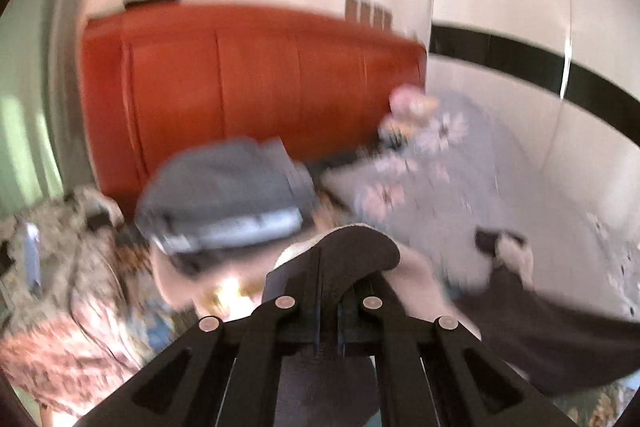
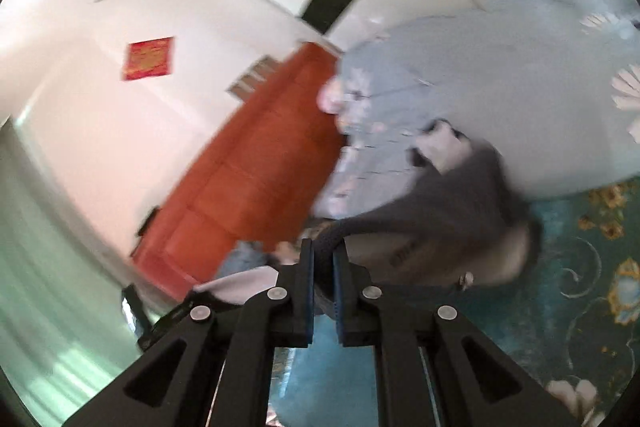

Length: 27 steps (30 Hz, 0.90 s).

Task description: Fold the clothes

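At the far left of the left wrist view, a heap of patterned clothes (image 1: 68, 267) in beige and reddish prints lies on the bed, much blurred. Beside it to the right sits a stack of folded grey and pale blue clothes (image 1: 228, 203), in front of the red-orange headboard (image 1: 256, 83). In the lower middle, the left gripper (image 1: 344, 259) has its jaws clamped tight on a dark grey garment (image 1: 560, 331), whose cloth bunches over the fingertips and trails away to the lower right, lifted off the bed, with a paler lining showing beneath it. Farther right lies a grey floral quilt (image 1: 440, 163), with a white wardrobe (image 1: 520, 27) crossed by a black band behind it. In the right wrist view, the white wall at left carries a red paper square (image 2: 149, 58), and the headboard (image 2: 256, 171) slants across the middle. At the lower centre the right gripper (image 2: 323, 259) is pinched closed on a rolled edge of the dark grey garment (image 2: 452, 203), which stretches up and to the right in the air, where another gripper's tip appears to hold its far end, though blur hides the detail. Behind it is the quilt (image 2: 500, 75), and at the right a teal bedsheet (image 2: 568, 267) with gold flowers.
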{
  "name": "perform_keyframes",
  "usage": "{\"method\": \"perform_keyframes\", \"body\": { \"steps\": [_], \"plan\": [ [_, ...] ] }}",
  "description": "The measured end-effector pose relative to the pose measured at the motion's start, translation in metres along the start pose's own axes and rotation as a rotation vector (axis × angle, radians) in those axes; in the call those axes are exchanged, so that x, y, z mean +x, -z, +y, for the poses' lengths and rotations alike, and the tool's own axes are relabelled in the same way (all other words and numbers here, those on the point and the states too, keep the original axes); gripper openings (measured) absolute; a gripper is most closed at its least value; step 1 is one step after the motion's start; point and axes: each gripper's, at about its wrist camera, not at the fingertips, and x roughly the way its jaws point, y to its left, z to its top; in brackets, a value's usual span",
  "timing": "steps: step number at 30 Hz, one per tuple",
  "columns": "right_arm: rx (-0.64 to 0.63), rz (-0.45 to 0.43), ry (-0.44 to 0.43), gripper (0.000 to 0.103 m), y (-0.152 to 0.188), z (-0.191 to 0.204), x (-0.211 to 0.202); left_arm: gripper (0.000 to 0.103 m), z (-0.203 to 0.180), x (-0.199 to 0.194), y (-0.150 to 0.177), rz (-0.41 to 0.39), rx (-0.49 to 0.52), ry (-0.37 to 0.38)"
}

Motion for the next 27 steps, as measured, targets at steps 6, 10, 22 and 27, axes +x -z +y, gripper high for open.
{"method": "perform_keyframes", "body": {
  "steps": [6,10,22,27],
  "plan": [
    [-0.064,0.011,0.058,0.008,-0.003,0.003,-0.004,0.005,-0.011,-0.008,-0.035,-0.072,0.030,0.042],
    [0.076,0.036,0.285,0.008,0.007,-0.074,0.006,0.005,-0.069,0.013,-0.008,0.004,0.150,0.150],
    [0.214,0.148,0.715,0.017,0.038,-0.174,-0.033,0.005,-0.315,0.038,0.084,0.324,0.493,0.566],
    [0.215,0.088,0.715,0.026,0.023,-0.166,-0.044,0.007,-0.397,0.037,0.112,0.419,0.660,0.637]
  ]
}}
